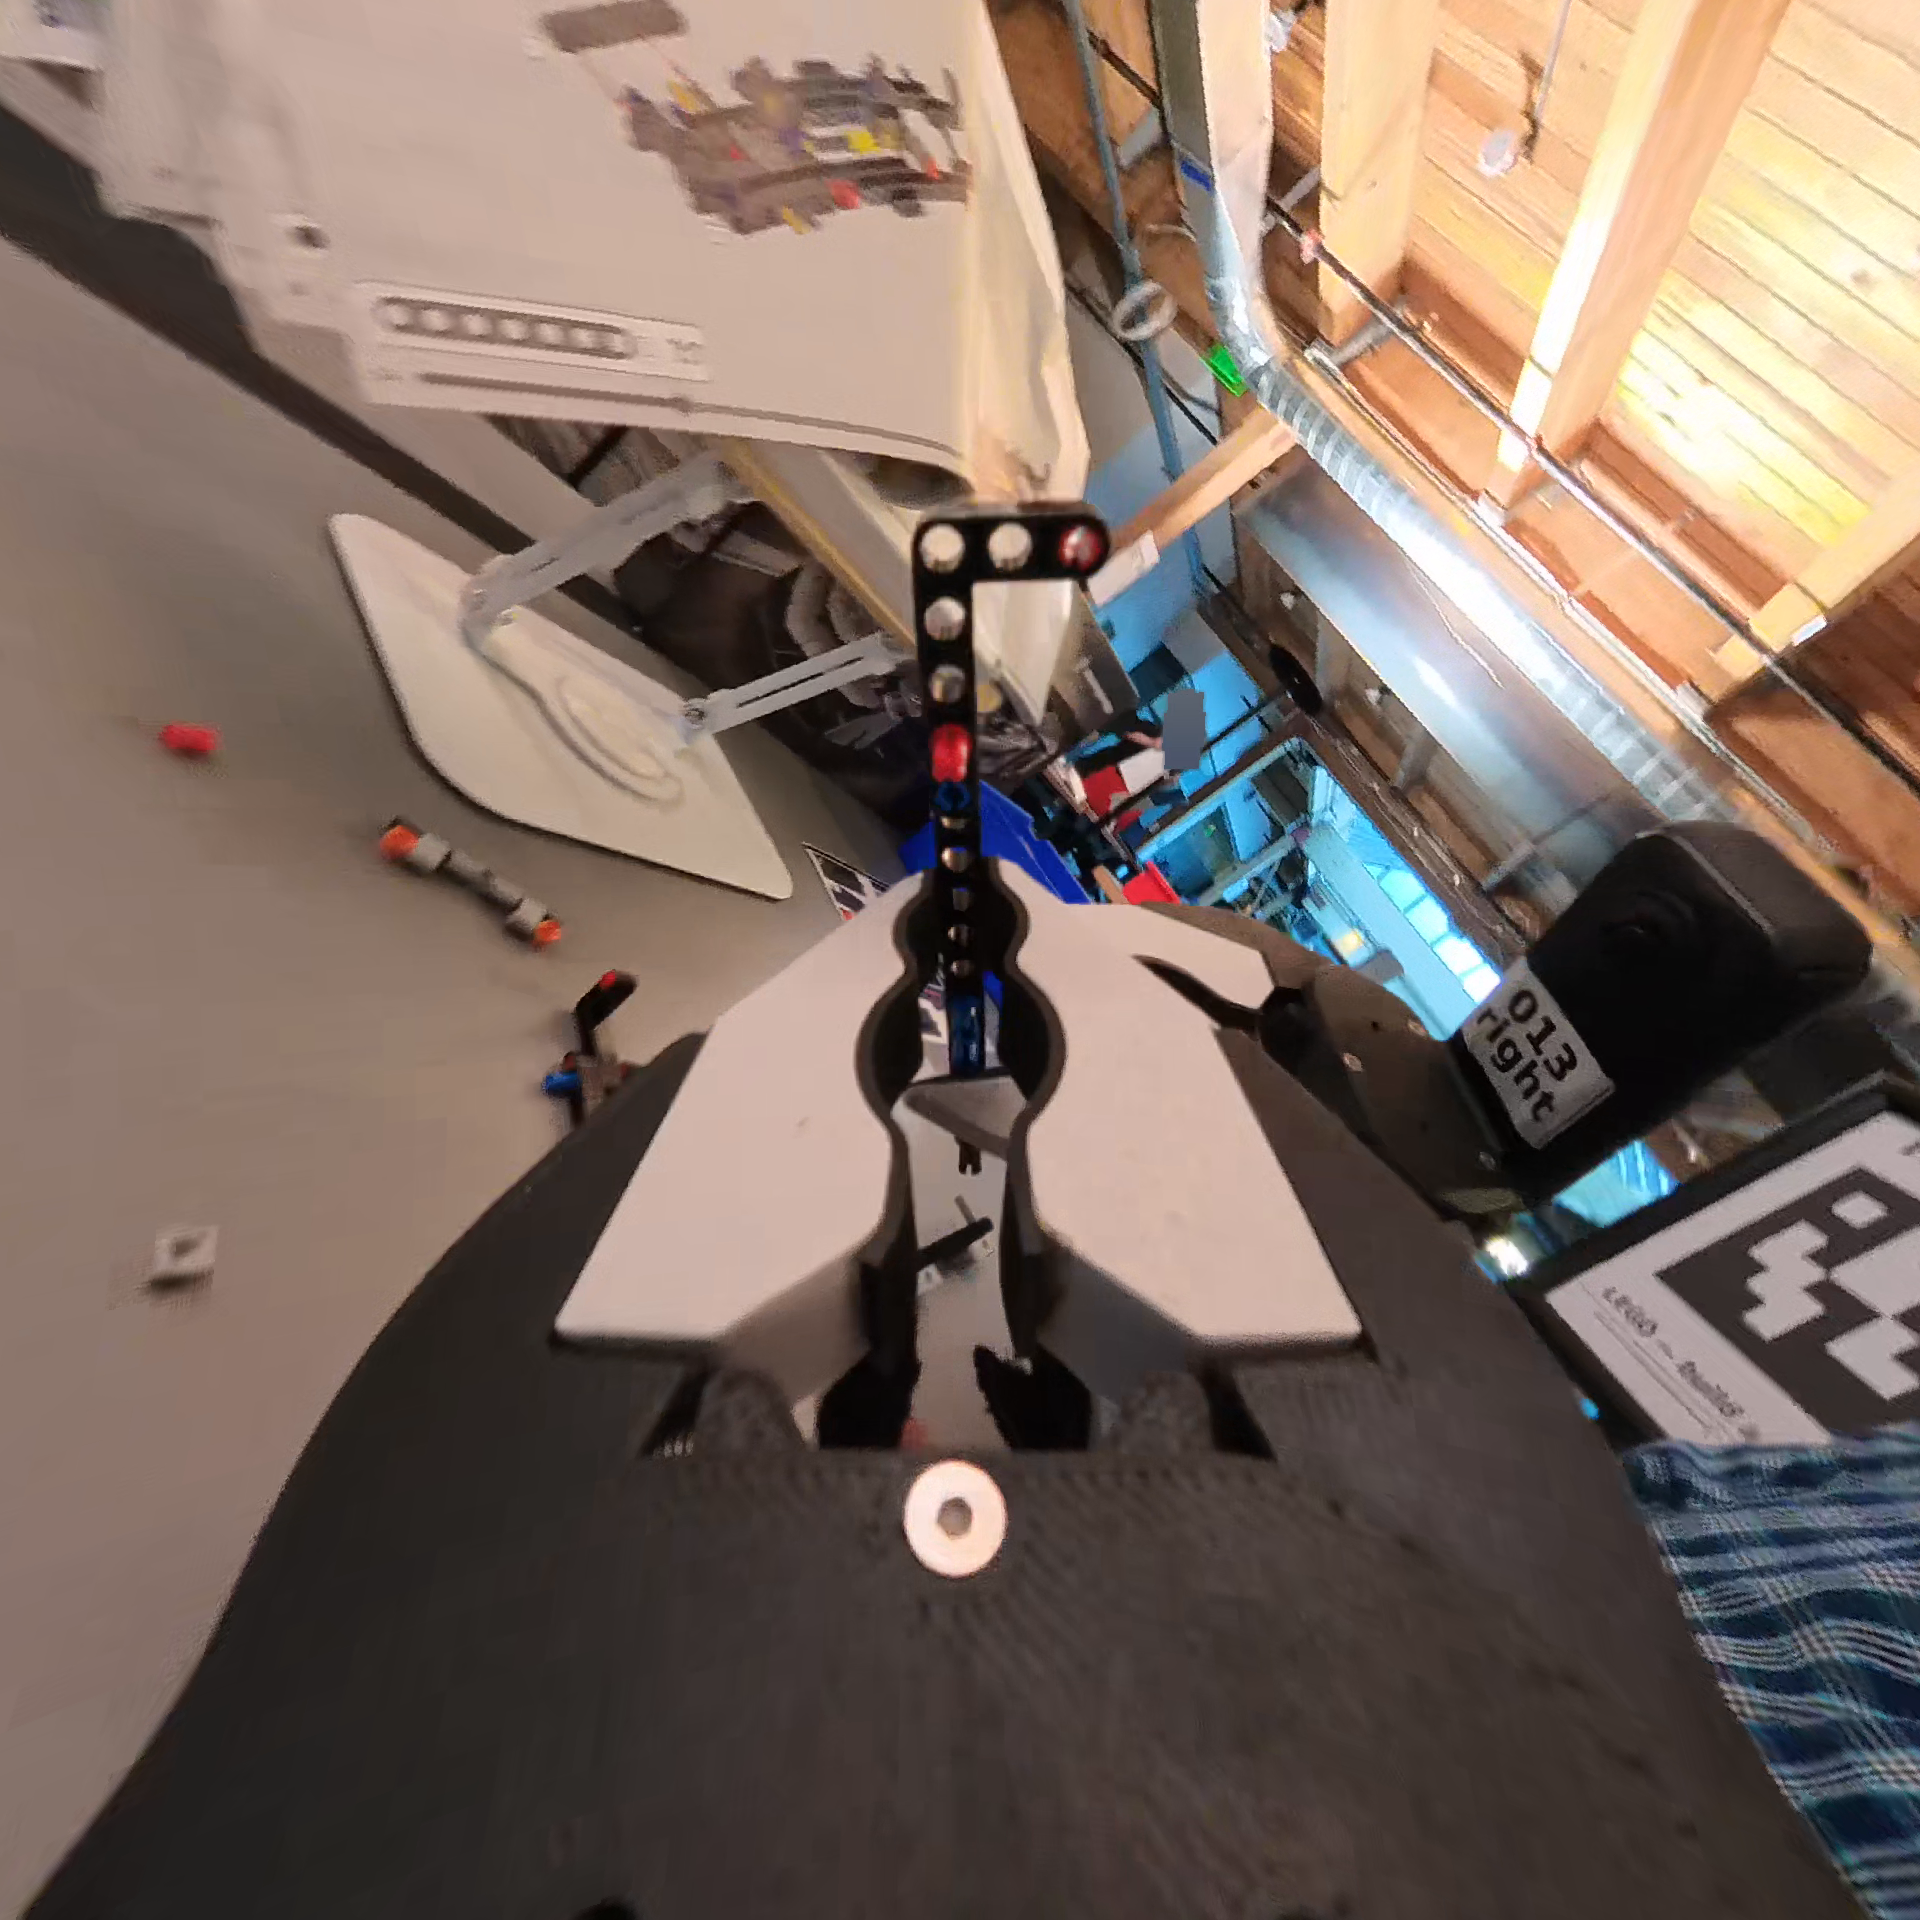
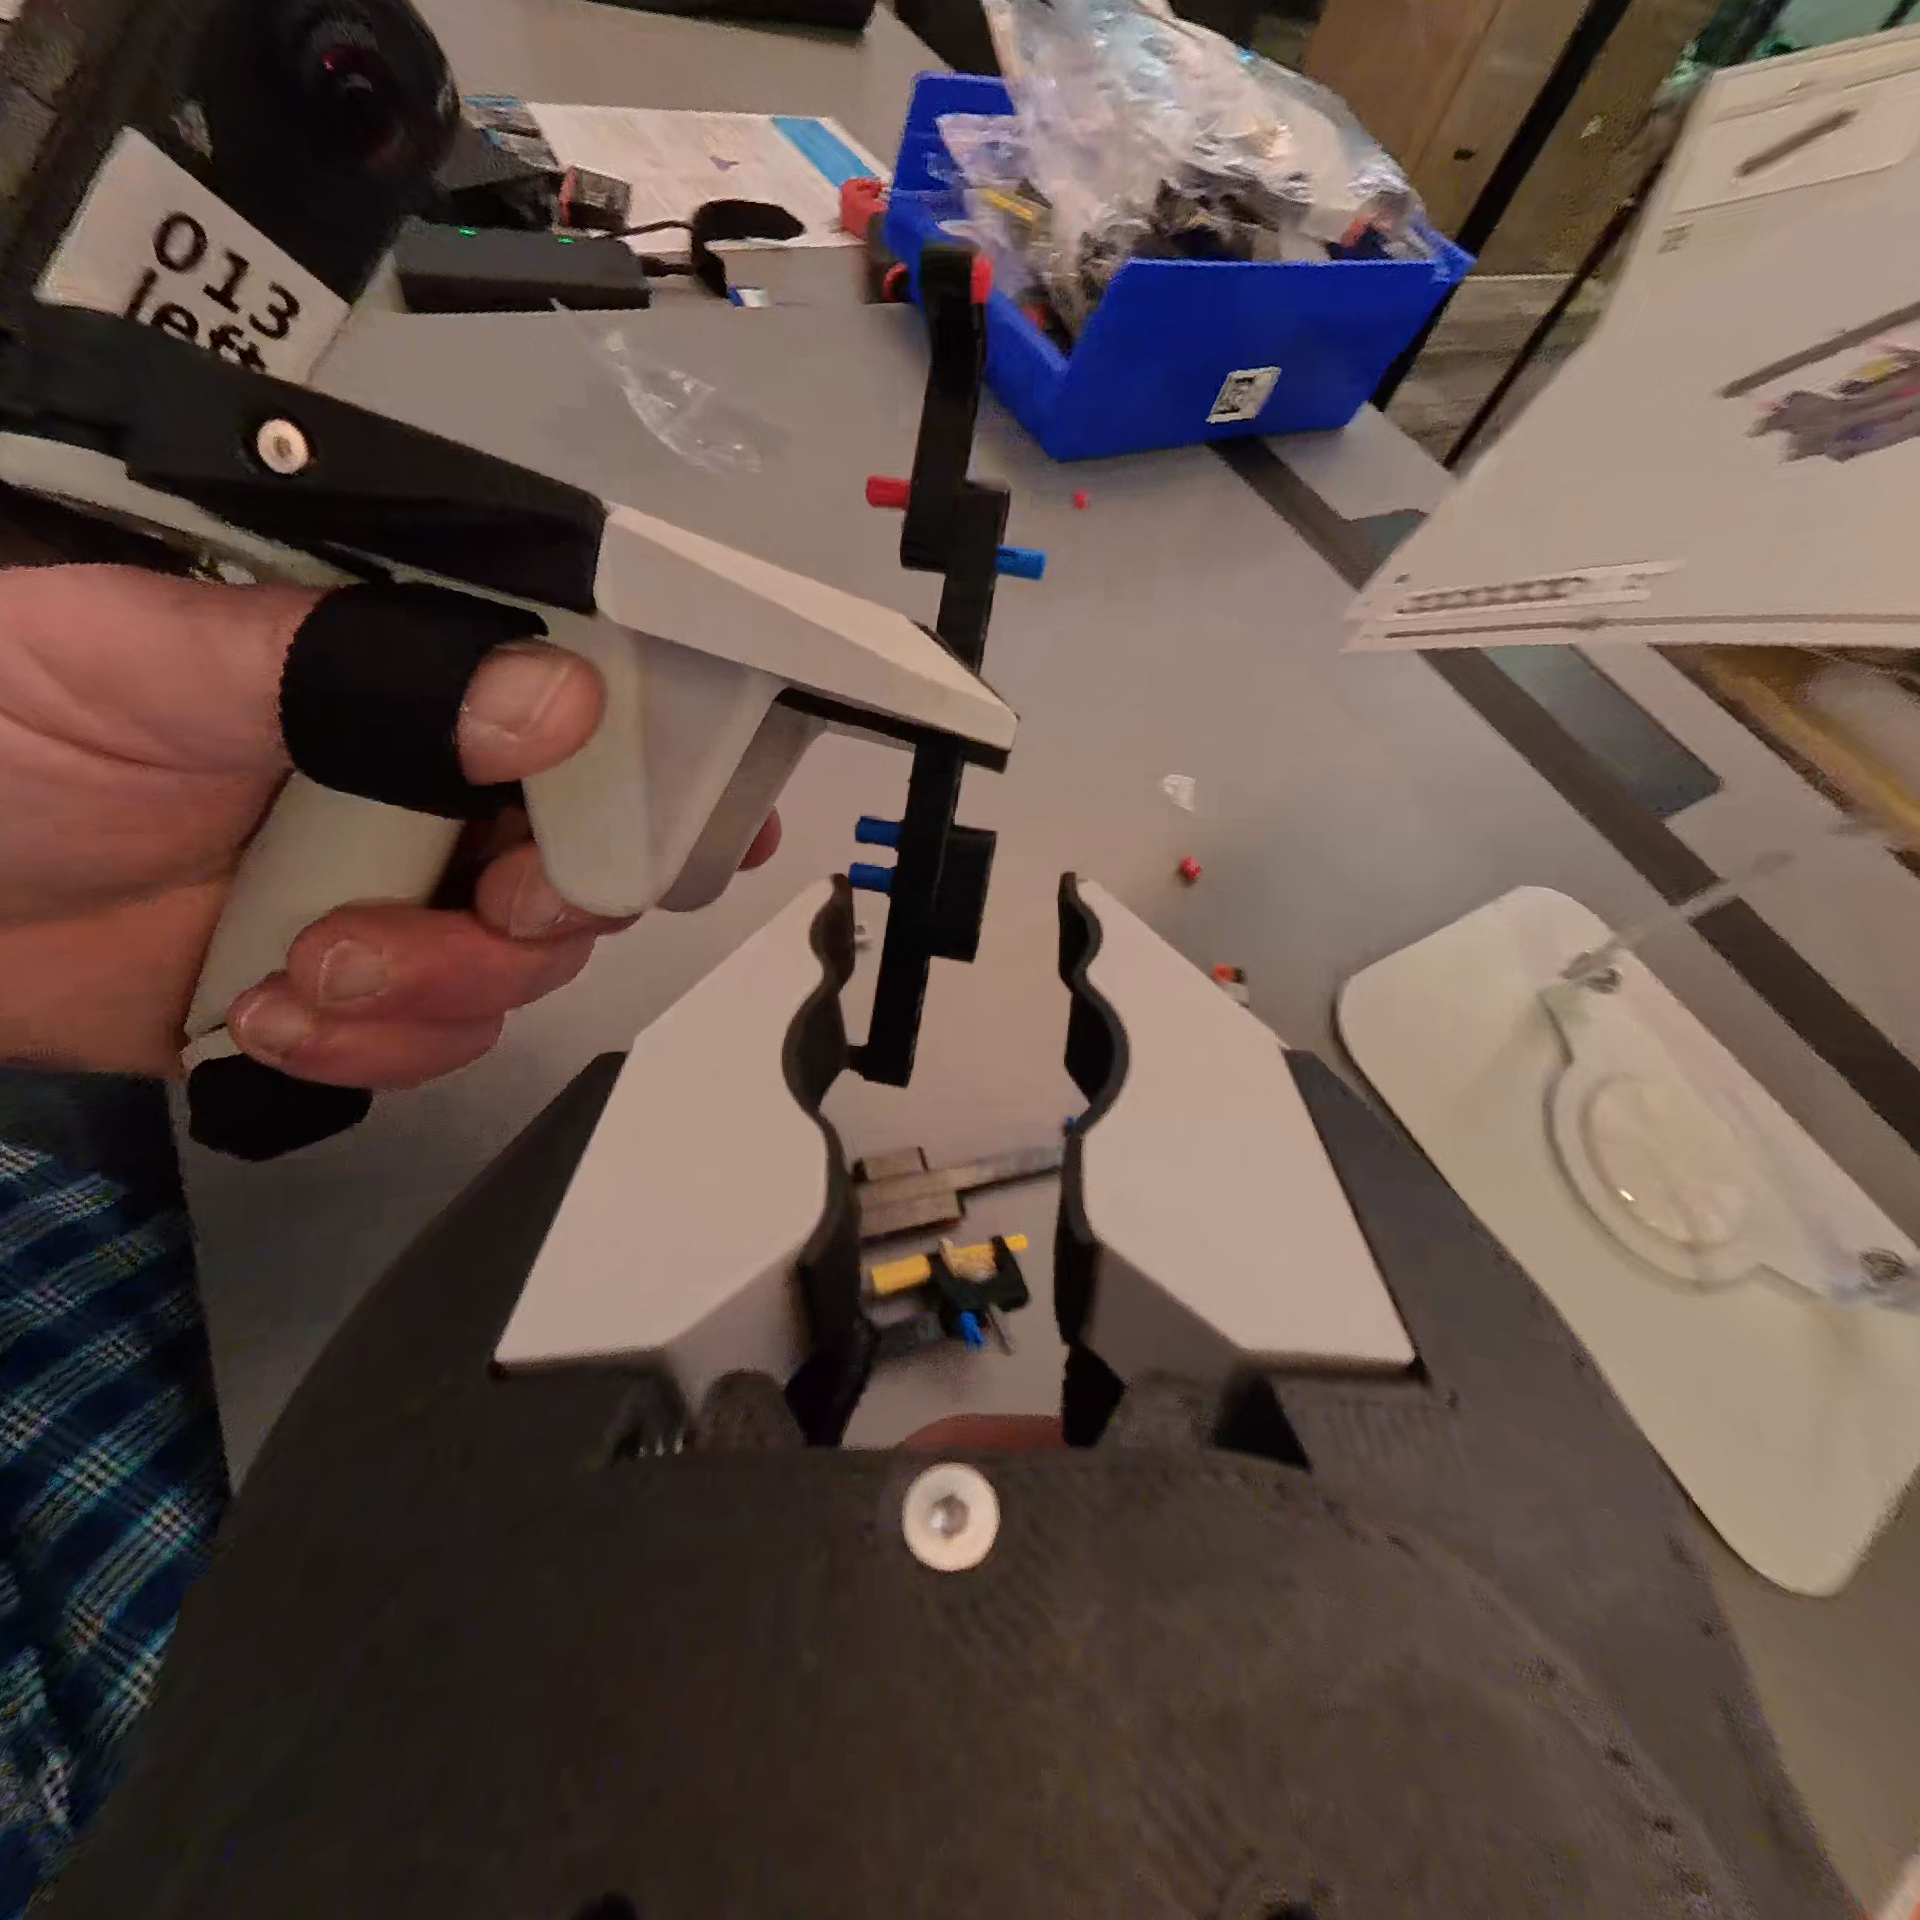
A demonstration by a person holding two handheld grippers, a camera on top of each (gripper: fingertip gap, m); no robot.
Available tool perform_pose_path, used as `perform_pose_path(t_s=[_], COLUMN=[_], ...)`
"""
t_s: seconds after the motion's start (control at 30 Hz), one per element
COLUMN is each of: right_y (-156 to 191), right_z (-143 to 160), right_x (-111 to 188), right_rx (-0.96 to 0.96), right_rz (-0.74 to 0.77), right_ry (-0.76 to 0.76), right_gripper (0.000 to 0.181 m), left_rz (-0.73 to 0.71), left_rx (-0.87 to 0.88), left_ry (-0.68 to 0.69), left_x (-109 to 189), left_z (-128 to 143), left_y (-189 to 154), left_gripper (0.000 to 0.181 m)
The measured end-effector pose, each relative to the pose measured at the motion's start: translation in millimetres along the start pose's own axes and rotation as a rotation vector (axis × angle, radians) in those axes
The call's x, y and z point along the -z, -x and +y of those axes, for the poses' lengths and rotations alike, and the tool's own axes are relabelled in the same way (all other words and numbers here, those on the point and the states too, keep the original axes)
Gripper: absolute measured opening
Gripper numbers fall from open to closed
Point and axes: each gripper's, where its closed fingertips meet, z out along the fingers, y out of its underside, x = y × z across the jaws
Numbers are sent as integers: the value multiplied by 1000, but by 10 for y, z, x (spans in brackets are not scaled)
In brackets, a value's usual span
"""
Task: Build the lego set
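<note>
Left wrist view: my left gripper [image 1: 961, 914] is clamped tight on a long black perforated lego beam with red and blue pegs [image 1: 951, 727], and I've got it lifted off the table, its L-shaped end poking out past the fingertips towards the wooden ceiling joists. Off to my right sits the right gripper [image 1: 1455, 1049], close by. Down on the grey table top [image 1: 156, 1039] I spot a grey rod with orange ends [image 1: 468, 883], a loose red peg [image 1: 189, 739] and a small grey square piece [image 1: 182, 1255]. A white instruction sheet [image 1: 582, 208] stands on a white stand base [image 1: 582, 727].

Right wrist view now: my right gripper [image 2: 951, 925] is spread wide, holding nothing, and the lower end of that black beam [image 2: 940, 644] hangs right between its fingertips, touching neither as far as I can tell. The left gripper [image 2: 977, 727] comes in from the side, held by a hand [image 2: 260, 810] wearing a black finger strap, pinching the beam at mid-length. Beneath my open fingers lies a small yellow, black and grey lego cluster [image 2: 951, 1268] on the table. Farther back, a blue plastic bin stuffed with clear bags of parts [image 2: 1195, 343].
</note>
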Motion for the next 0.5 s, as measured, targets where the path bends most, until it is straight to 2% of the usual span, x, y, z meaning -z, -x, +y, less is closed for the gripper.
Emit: perform_pose_path(t_s=[0.17,0.23,0.37,0.5], right_y=[327,413,481,510], right_z=[-30,-35,-33,-5], right_x=[-290,-362,-432,-462], right_rx=[-16,-36,-75,-107], right_rz=[-102,-134,-171,-206], right_ry=[1,6,5,26], right_gripper=[34,23,23,33], left_rz=[-101,-117,-131,-94], left_rx=[56,95,117,138], left_ry=[-83,-112,-128,-145], left_x=[317,414,501,516], left_z=[-25,-34,-64,-166], left_y=[271,333,390,403], left_gripper=[5,5,5,5])
